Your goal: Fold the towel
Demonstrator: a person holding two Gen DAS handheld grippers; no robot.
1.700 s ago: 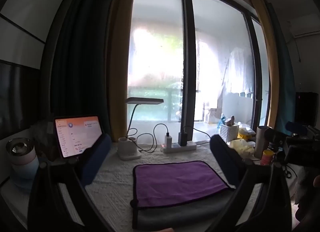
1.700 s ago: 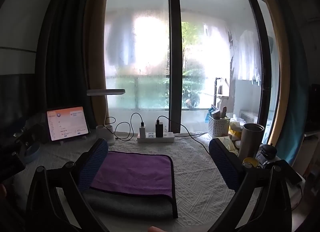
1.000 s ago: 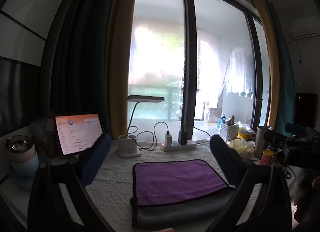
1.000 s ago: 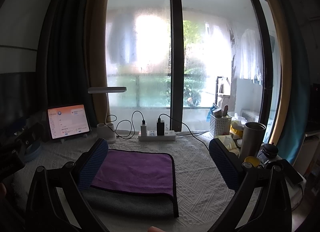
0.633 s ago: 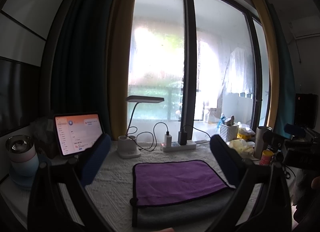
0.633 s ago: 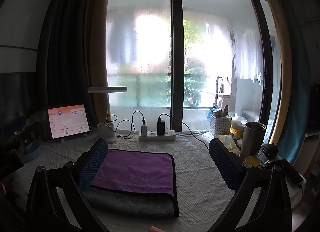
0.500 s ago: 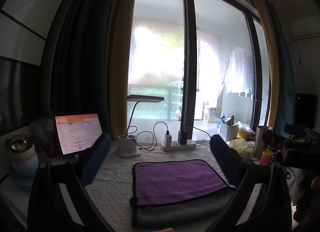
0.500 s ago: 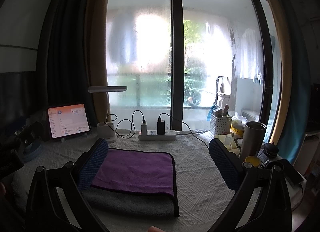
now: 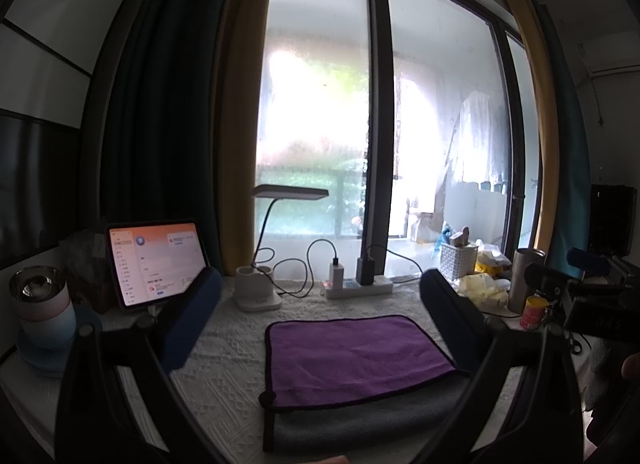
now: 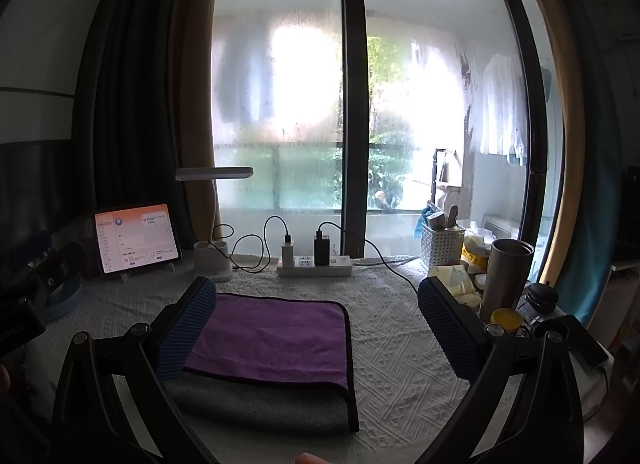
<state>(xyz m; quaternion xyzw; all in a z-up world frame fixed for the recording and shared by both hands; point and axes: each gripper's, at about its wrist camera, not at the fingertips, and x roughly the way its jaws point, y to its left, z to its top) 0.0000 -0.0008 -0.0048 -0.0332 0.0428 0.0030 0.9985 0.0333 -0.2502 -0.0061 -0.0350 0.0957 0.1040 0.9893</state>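
A towel (image 9: pixel 352 356) lies on the white textured tablecloth (image 9: pixel 224 376), purple side up with a black edge, folded over a grey layer that shows along its near side. It also shows in the right wrist view (image 10: pixel 272 336). My left gripper (image 9: pixel 320 320) is open and empty, held above the towel's near part. My right gripper (image 10: pixel 316 324) is open and empty, with its left finger (image 10: pixel 184 328) over the towel's left edge. Neither gripper touches the towel.
A lit tablet (image 9: pixel 156 260), a pink cup (image 9: pixel 40 304), a white lamp base (image 9: pixel 256 288) and a power strip (image 9: pixel 356 288) with cables stand behind. A white basket (image 10: pixel 442 244), steel tumbler (image 10: pixel 506 280), yellow jar (image 10: pixel 506 318) and small items crowd the right.
Nothing has visibly changed apart from a slight drift of both views; the towel lies still and both grippers stay open.
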